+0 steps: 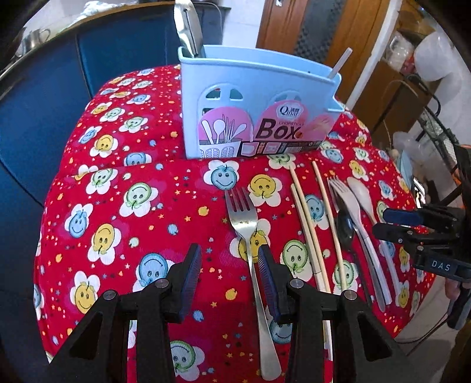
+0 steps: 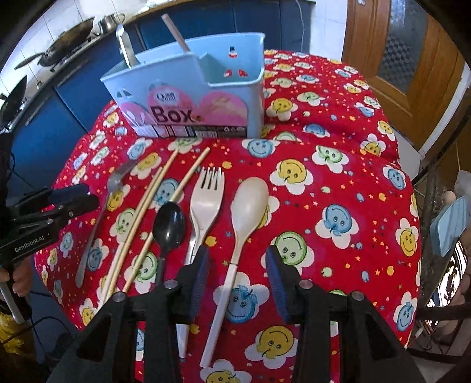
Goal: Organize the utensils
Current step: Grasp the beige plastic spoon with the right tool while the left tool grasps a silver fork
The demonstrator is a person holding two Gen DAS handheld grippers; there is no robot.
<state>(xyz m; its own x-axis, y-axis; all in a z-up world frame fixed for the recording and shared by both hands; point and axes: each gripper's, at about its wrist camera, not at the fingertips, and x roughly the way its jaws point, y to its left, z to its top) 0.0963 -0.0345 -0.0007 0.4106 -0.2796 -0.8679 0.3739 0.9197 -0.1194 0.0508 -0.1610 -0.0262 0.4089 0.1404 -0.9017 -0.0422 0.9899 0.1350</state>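
Left wrist view: the left gripper (image 1: 229, 272) hovers over a red cloth with smiley-face flowers (image 1: 117, 212), its jaws spread apart and holding nothing.
Steel fork: a silver metal fork (image 1: 250, 250) lies flat on the cloth, its handle passing just beside the gripper's inner right finger.
Holder: a pale blue plastic utensil box with a pink label reading "Box" (image 1: 253, 109) stands upright at the far side of the cloth; a metal utensil (image 1: 188, 26) stands in its left end.
Right wrist view: the right gripper (image 2: 237, 278) has its jaws spread wide, empty, above the handle of a cream plastic spoon (image 2: 244, 212).
Row on cloth: left of that spoon lie a cream plastic fork (image 2: 203, 206), a black plastic spoon (image 2: 168, 224) and wooden chopsticks (image 2: 147, 218).
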